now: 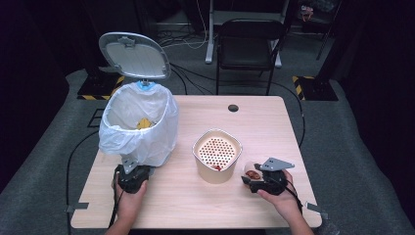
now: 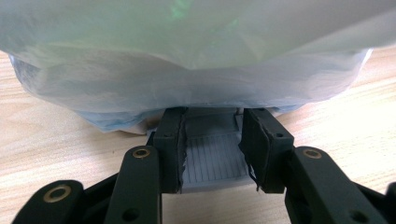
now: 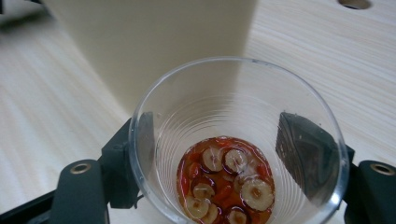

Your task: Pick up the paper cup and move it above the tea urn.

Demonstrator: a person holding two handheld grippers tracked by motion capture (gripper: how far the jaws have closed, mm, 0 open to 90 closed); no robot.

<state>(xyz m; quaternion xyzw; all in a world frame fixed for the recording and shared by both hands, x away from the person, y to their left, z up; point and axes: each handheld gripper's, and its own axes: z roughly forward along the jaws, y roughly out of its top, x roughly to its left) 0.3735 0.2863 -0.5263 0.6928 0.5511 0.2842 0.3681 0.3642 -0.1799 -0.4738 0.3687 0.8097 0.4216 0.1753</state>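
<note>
The premises present as a lab or recording studio rather than a home. A light wooden worktop (image 1: 274, 122) stands alone on grey carpet (image 1: 342, 147), enclosed by black curtained surrounds. Cables (image 1: 186, 78) run loose across the floor. Hazard-striped stand bases (image 1: 308, 85) sit at both rear corners. A black folding chair (image 1: 247, 46) stands behind, with equipment frame legs (image 1: 211, 34) beyond.
</note>
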